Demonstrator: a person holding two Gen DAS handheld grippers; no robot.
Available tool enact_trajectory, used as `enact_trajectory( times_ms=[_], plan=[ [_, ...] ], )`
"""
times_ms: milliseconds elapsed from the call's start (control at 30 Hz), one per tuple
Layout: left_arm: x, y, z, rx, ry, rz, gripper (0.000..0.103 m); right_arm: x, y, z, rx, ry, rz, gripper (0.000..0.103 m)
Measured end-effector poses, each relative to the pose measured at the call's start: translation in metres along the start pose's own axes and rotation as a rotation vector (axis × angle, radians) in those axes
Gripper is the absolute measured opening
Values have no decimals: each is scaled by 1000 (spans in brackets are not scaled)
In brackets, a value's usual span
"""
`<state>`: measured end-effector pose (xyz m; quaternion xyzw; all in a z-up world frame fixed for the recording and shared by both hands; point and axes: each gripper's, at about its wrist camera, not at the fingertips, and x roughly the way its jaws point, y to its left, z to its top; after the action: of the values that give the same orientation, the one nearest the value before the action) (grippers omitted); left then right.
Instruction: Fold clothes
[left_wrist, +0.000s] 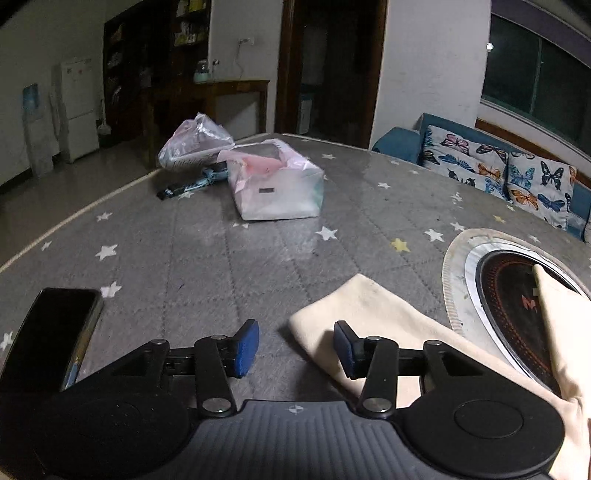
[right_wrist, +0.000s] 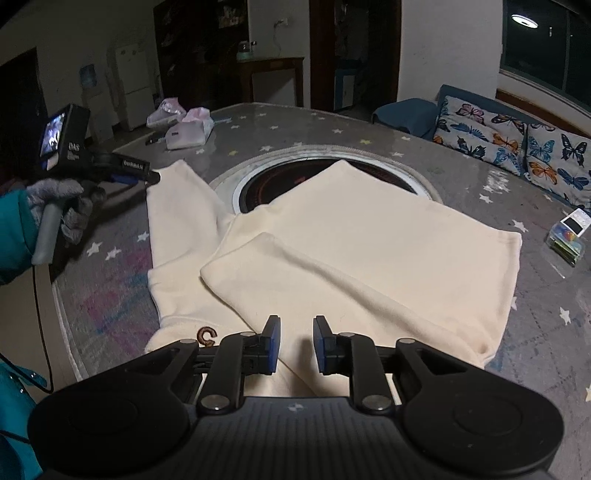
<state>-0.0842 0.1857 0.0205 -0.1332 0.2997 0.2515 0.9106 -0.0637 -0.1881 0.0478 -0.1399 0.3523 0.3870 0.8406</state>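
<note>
A cream sweatshirt (right_wrist: 369, 243) lies on the grey star-patterned table cover, partly over a round black hotplate (right_wrist: 280, 181). One sleeve (right_wrist: 258, 269) is folded across the body; the other sleeve (right_wrist: 173, 199) stretches out to the left. A small brown letter C (right_wrist: 205, 336) shows near its front edge. My right gripper (right_wrist: 295, 343) is open, low over the near edge of the sweatshirt, holding nothing. My left gripper (left_wrist: 295, 349) is open at the cuff end of the outstretched sleeve (left_wrist: 354, 317), right finger over the cloth, left finger over bare table. It also shows in the right wrist view (right_wrist: 147, 175).
A black phone (left_wrist: 51, 332) lies left of my left gripper. A white tissue pack (left_wrist: 277, 184) and plastic bags (left_wrist: 195, 144) sit far across the table. A small clear box with coloured items (right_wrist: 565, 236) lies at the right. A sofa with butterfly cushions (right_wrist: 517, 144) stands behind.
</note>
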Motion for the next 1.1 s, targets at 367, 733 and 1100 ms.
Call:
enact_trajectory(
  times_ms=[367, 733, 1100],
  plan=[
    [-36, -29, 10, -11, -52, -206, 5, -22, -11, -6, 110, -92, -34, 19],
    [-118, -144, -18, 188, -61, -677, 5, -43, -40, -31, 271, -157, -111, 19],
    [-118, -199, -67, 354, 72, -828, 6, -55, -63, -49, 406, -176, -131, 19]
  ],
)
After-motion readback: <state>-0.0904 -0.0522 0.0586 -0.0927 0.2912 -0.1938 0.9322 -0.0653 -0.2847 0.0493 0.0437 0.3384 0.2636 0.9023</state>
